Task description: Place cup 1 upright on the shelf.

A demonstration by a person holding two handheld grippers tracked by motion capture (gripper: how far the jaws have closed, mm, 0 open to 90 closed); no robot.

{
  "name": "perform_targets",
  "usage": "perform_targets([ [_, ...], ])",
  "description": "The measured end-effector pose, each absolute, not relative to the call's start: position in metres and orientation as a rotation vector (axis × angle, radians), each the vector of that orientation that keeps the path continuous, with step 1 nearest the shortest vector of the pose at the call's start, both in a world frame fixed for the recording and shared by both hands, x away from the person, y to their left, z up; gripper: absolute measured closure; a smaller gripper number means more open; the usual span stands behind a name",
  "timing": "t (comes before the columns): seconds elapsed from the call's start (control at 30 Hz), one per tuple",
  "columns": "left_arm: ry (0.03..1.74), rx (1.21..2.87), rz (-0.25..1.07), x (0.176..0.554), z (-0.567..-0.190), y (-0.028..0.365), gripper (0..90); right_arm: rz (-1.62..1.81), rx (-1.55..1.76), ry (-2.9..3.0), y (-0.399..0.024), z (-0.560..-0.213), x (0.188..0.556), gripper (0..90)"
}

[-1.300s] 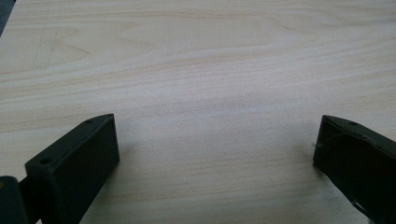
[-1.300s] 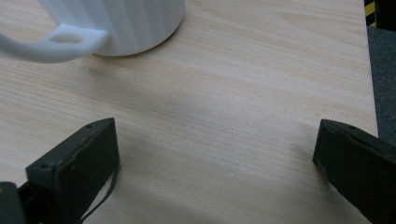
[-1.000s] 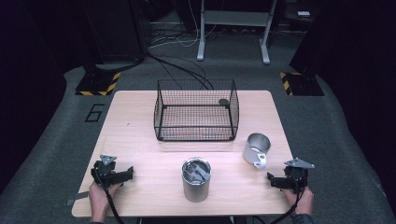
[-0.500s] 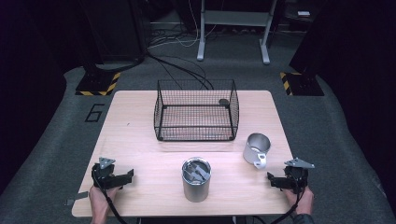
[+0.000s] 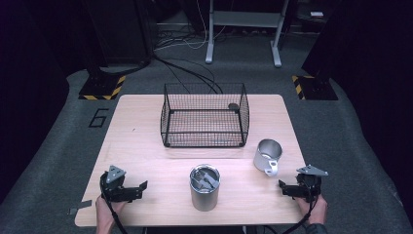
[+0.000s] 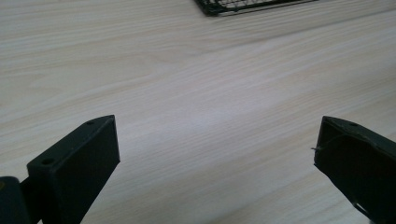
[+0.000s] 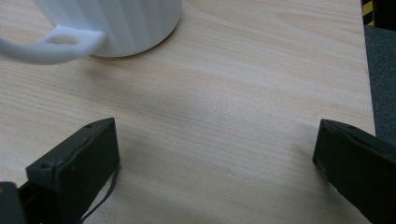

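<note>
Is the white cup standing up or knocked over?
Standing up. The white cup sits on its base on the table, its open mouth facing up and its handle sticking out sideways toward the right gripper.

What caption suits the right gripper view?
Open right gripper low over the table, facing a white mug.

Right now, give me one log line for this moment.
left gripper: open, empty | right gripper: open, empty, near mug | can: upright, centre front | basket: behind
</note>
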State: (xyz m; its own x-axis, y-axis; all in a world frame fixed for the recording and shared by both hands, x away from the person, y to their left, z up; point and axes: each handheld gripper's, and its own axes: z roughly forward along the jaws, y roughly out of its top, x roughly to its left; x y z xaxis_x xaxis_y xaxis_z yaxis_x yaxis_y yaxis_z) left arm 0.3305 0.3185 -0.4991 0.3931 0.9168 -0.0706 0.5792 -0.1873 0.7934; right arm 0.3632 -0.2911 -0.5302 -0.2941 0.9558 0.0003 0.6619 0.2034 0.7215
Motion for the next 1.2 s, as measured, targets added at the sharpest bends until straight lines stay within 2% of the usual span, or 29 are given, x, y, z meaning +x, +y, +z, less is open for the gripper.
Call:
perform_targets([
  [0.57,1.122,1.941,0.536,0.32,-0.485,0.286,0.0,0.864,1.502,2.03,-0.291,-0.53,0.363,0.0],
  [1.2,0.944,1.98,0.44,0.31,-0.472,0.246,0.1,0.86,1.509,2.024,-0.291,-0.53,0.364,0.0],
])
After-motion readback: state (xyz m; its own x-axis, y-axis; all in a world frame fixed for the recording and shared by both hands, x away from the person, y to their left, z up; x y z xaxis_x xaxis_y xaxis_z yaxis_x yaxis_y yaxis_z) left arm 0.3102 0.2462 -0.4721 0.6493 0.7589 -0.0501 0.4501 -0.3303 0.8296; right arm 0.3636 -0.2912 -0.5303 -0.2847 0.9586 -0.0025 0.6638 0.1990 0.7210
